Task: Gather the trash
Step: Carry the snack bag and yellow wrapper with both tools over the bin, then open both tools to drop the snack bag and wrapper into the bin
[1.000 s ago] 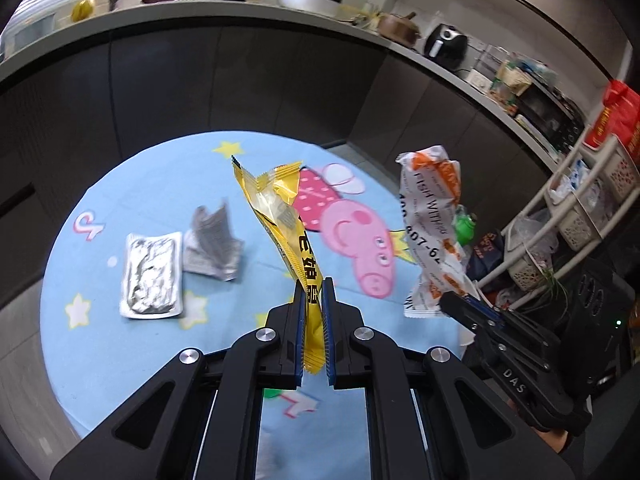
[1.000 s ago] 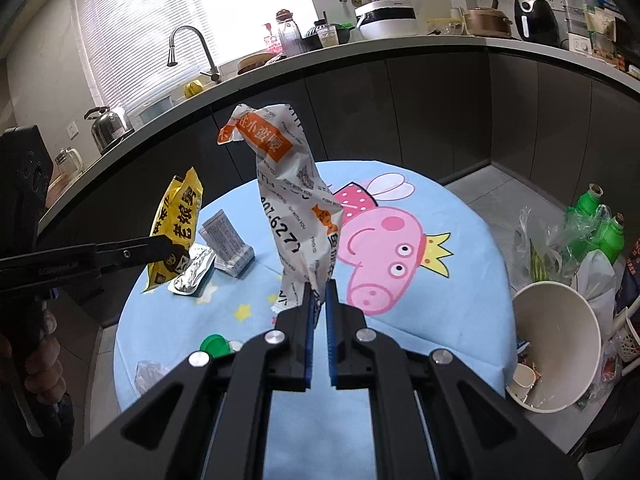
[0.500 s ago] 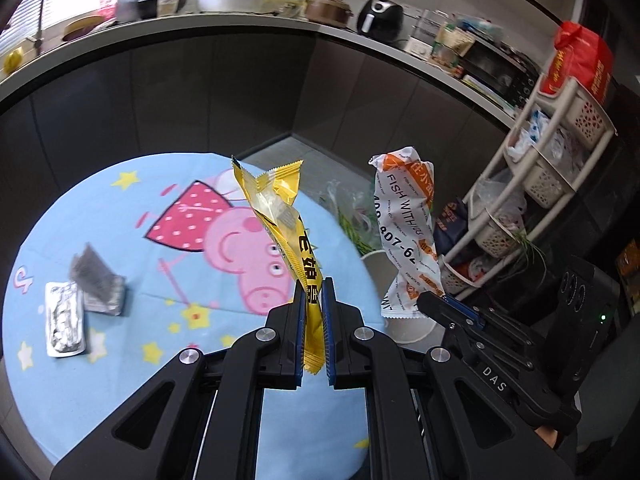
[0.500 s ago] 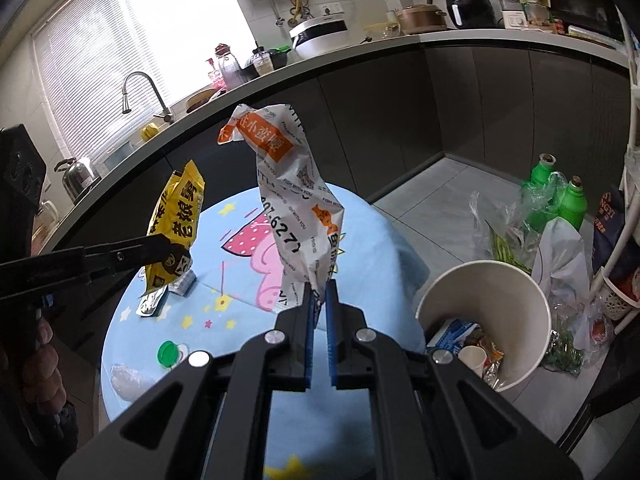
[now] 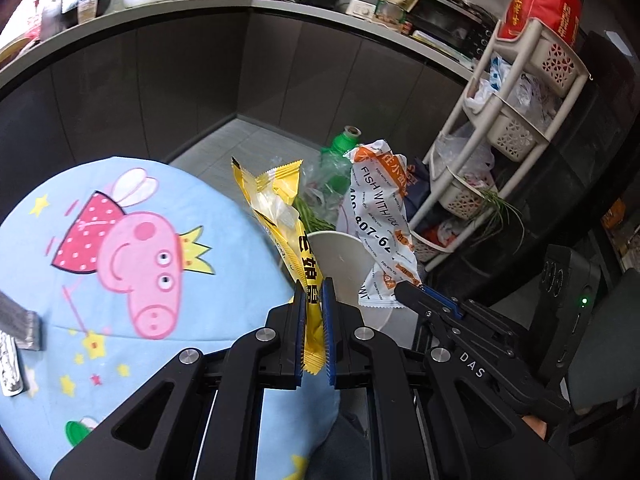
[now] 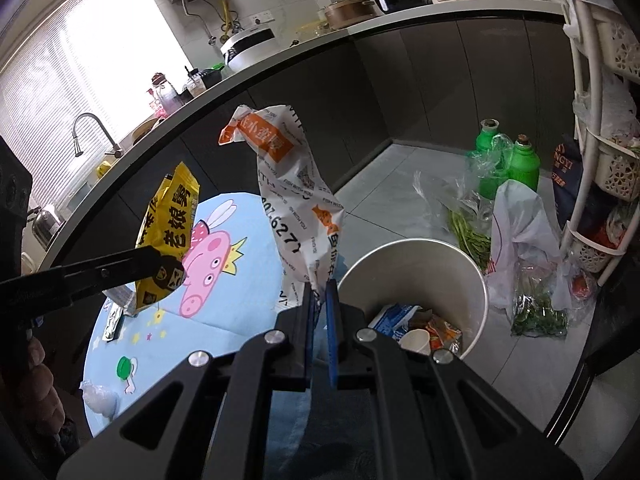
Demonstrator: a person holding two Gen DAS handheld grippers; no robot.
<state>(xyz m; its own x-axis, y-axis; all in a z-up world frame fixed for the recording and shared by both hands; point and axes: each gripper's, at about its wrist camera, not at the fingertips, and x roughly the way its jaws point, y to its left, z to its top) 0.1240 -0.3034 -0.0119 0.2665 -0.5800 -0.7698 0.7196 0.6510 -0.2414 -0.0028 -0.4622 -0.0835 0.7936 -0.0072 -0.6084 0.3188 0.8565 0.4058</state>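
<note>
My left gripper is shut on a yellow snack wrapper, held upright past the right edge of the round table. It also shows in the right wrist view. My right gripper is shut on a white and orange fish-snack wrapper, held just left of a white trash bin on the floor. The bin holds a carton, a paper cup and wrappers. In the left wrist view the white wrapper hangs over the bin's far side.
On the blue Peppa Pig tablecloth lie a foil pack, a grey wrapper, a green cap and a crumpled white bag. Green bottles, bagged greens and a white shelf rack stand beyond the bin.
Both grippers have swung right from over the table toward the trash bin, each still holding its wrapper. The bin now sits directly ahead of both.
</note>
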